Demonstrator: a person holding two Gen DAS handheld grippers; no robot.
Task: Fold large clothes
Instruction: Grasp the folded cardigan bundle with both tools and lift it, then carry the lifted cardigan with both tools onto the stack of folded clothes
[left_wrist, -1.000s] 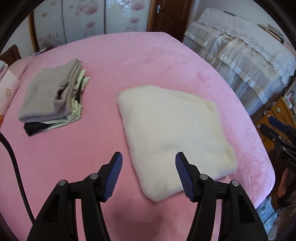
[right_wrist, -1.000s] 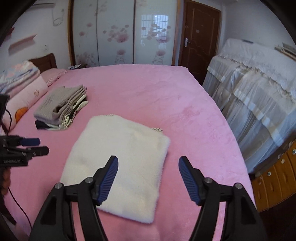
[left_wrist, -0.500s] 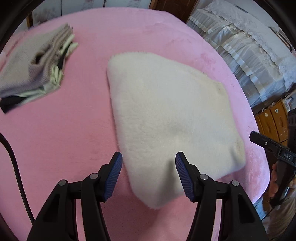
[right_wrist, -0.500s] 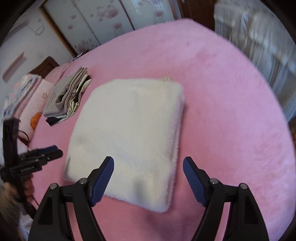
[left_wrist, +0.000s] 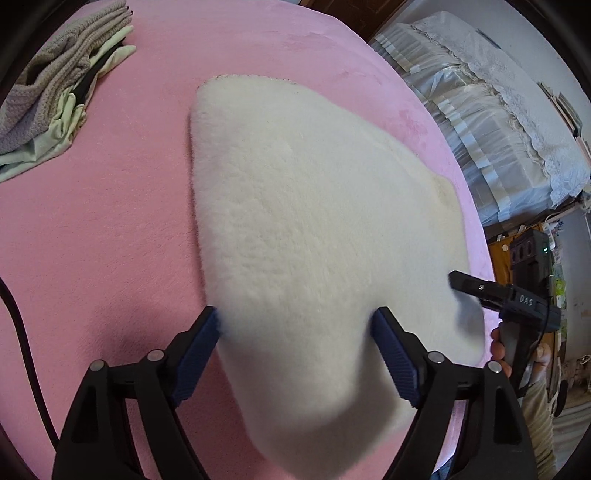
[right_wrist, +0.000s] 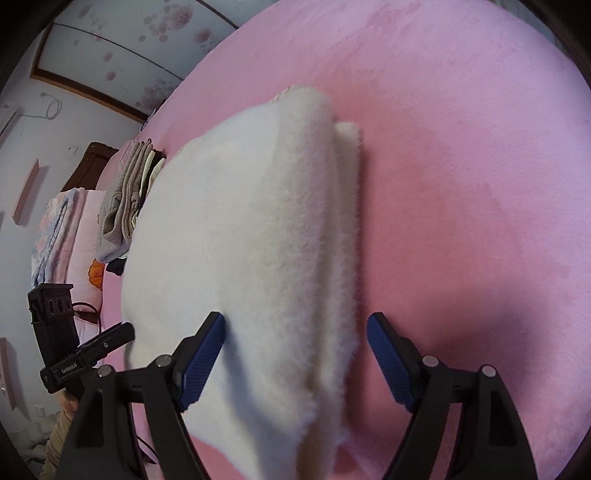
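A folded cream fleece garment (left_wrist: 314, 229) lies on the pink bed (left_wrist: 92, 229). My left gripper (left_wrist: 295, 321) is low over its near left corner. Its jaws are opening, and the fleece fills the gap between the blue pads without being pinched. My right gripper (right_wrist: 295, 325) straddles the near right edge of the garment (right_wrist: 258, 240). Its jaws are opening too, with the right pad standing clear of the fleece. Each gripper shows in the other's view: the right one (left_wrist: 463, 286) at the garment's right side, the left one (right_wrist: 122, 332) at its left.
A stack of folded clothes (left_wrist: 55, 92) with a grey knit on top sits at the bed's far left. Pillows and a quilt (right_wrist: 62, 229) lie beyond it. Furniture draped in white cloth (left_wrist: 498, 129) stands right of the bed. A black cable (left_wrist: 22, 350) trails along the left.
Both grippers have come down and forward onto the cream garment, tilting steeply downward. Their jaws stand wider than before, and the garment's near corners now sit between them.
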